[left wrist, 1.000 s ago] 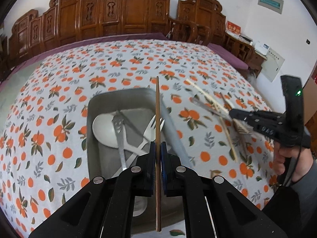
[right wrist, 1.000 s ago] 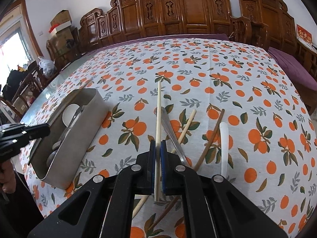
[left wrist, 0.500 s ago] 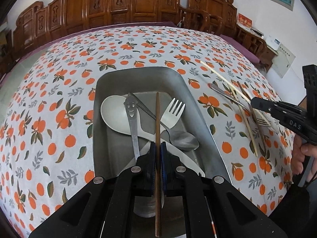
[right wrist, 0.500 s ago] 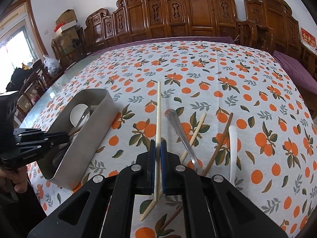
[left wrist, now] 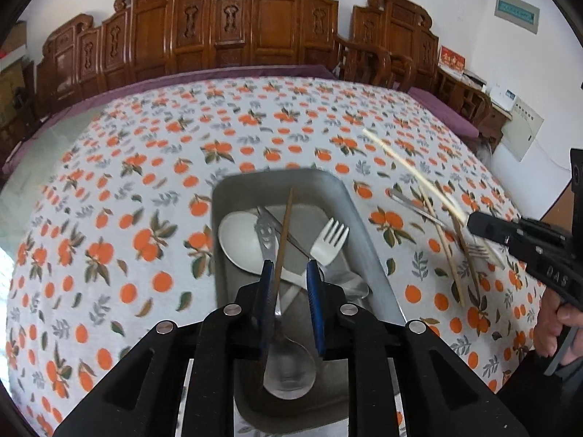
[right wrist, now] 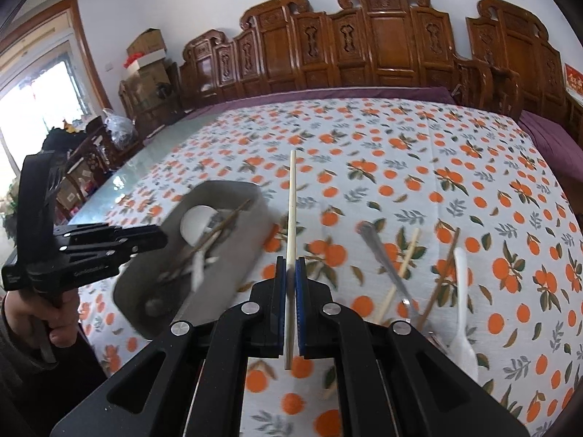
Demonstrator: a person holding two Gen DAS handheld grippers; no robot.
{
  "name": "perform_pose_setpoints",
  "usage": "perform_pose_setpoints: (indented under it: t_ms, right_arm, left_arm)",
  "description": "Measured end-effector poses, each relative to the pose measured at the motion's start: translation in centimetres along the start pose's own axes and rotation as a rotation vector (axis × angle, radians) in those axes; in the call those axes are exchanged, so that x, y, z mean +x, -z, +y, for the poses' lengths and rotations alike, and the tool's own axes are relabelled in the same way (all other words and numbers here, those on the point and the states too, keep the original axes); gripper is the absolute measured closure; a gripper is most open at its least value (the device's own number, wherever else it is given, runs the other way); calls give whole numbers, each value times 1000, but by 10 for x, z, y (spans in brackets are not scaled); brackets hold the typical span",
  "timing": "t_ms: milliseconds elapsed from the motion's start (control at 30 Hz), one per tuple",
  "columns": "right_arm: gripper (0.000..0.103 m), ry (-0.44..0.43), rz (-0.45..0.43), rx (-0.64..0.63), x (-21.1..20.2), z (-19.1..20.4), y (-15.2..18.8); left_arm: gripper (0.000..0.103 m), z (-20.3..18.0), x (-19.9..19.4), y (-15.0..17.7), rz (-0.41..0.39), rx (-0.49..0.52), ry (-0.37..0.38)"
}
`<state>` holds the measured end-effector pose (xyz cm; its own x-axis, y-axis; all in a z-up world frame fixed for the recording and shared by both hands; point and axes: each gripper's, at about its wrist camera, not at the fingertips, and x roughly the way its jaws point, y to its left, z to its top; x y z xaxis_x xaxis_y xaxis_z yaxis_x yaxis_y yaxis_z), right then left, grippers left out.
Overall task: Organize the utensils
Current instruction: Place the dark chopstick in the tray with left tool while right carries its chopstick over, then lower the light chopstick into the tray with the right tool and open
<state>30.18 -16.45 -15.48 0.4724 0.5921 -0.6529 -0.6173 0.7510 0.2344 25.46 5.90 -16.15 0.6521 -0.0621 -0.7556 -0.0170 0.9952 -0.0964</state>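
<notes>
My left gripper (left wrist: 289,269) hovers over the metal tray (left wrist: 364,218). Its jaws are opening, and a brown chopstick (left wrist: 286,225) stands loose between them, leaning on the left pad, its tip down in the tray. A white spoon (left wrist: 237,240), a white fork (left wrist: 329,242) and a steel spoon (left wrist: 289,371) lie in the tray. My right gripper (right wrist: 290,262) is shut on a pale chopstick (right wrist: 291,211), held above the cloth just right of the tray (right wrist: 233,255). The left gripper (right wrist: 160,236) shows at the tray's left end.
On the orange-print cloth to the right lie a steel spoon (right wrist: 382,262), a pale chopstick (right wrist: 400,273), a brown chopstick (right wrist: 441,273) and a white plastic utensil (right wrist: 461,291). Carved wooden chairs (right wrist: 382,47) line the far table edge. A hand (left wrist: 557,324) holds the right gripper.
The left jaws have parted and the brown chopstick has come loose and tilted into the tray. The right gripper has lifted the pale chopstick off the cloth and moved closer to the tray.
</notes>
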Motion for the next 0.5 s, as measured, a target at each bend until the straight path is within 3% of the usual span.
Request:
perform_pose_setpoints:
  t_ms: [333,500]
  right_arm:
    - [97,-53,-2,-22,-2,41,3]
    - [97,-70,2,-22,0,56,5]
  left_arm:
    - [72,7,-27,-5,-61,15,-26]
    - [47,13,-40,-3,-83,6,-42]
